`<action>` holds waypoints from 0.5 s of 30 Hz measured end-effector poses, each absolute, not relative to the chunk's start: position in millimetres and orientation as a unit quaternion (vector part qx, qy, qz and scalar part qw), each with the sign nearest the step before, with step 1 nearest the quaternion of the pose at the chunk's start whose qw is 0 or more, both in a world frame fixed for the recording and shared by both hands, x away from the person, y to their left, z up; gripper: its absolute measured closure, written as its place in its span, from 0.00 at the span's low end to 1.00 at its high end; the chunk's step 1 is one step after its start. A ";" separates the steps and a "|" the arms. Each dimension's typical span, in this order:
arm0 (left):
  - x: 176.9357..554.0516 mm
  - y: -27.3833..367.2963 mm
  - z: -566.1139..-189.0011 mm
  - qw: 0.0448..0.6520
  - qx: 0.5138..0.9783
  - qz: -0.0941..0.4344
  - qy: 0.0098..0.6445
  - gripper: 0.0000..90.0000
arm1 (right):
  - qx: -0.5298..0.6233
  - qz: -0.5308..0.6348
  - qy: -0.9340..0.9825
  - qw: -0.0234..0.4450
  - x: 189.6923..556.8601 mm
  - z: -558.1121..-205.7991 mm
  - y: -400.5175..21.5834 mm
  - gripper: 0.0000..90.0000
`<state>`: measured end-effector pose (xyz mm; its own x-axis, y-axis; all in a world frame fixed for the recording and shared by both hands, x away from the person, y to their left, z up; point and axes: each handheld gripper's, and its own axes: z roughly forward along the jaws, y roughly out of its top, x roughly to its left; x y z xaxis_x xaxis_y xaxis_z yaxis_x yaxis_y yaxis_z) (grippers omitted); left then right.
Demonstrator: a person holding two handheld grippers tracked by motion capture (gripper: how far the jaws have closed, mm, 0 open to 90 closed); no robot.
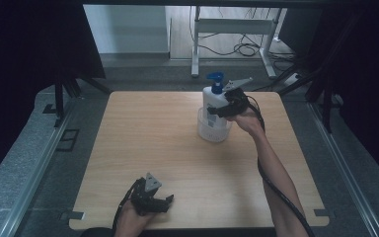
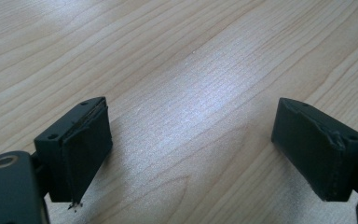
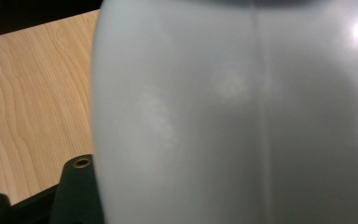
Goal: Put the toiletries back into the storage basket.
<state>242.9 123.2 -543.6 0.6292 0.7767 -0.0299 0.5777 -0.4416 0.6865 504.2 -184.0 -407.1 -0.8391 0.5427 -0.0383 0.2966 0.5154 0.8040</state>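
While clamped on the white pump bottle (image 1: 212,101) at the far right of the wooden table (image 1: 143,148), right gripper (image 1: 220,109) holding the bottle's body from the right side, jaws hidden in the right gripper view behind the pale plastic wall pressed up against the camera. Bottle upright, long axis vertical, blue pump head (image 1: 215,81) on top with its spout pointing left. Bottle base sitting inside a clear round container (image 1: 212,129), which rests on the tabletop. Right forearm (image 1: 276,173) reaching in diagonally from the near right corner, black cable (image 1: 281,195) trailing along it.

Left gripper (image 1: 164,202) resting low at the near edge, left of centre, jaws spread wide and pointing right, nothing between them but bare wood grain in the left gripper view (image 2: 191,130). Grey three-cornered plate (image 1: 152,183) on top of it, hand (image 1: 128,222) behind.

Bottle and container near the far edge of the table, set in from the right edge. Wide open tabletop across the whole left half and the middle, well apart from both grippers. Beyond the far edge, grey floor, white desk legs (image 1: 195,47) and loose cables (image 1: 246,49); dark curtains (image 1: 29,59) on either side.
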 end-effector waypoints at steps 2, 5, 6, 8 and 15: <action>242.9 123.2 -543.6 0.339 0.836 0.147 0.405 0.13 | 0.246 0.426 0.859 0.143 504.7 -411.1 -184.1 0.41; 242.9 123.2 -543.5 0.339 0.837 0.147 0.405 0.13 | 0.248 0.427 0.858 0.143 505.3 -416.4 -184.5 0.41; 243.0 123.2 -543.5 0.339 0.837 0.147 0.405 0.13 | 0.249 0.426 0.858 0.143 505.6 -418.1 -184.6 0.41; 243.0 123.1 -543.5 0.339 0.837 0.146 0.405 0.13 | 0.250 0.426 0.858 0.142 506.0 -421.1 -184.5 0.41; 243.1 123.0 -543.5 0.339 0.837 0.147 0.404 0.13 | 0.251 0.429 0.857 0.140 507.3 -427.6 -183.0 0.41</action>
<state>243.1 123.0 -543.5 0.6297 0.7763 -0.0281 0.5773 -0.4433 0.6857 507.3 -183.0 -427.6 -0.8346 0.5504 -0.0244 0.3104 0.5064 0.8045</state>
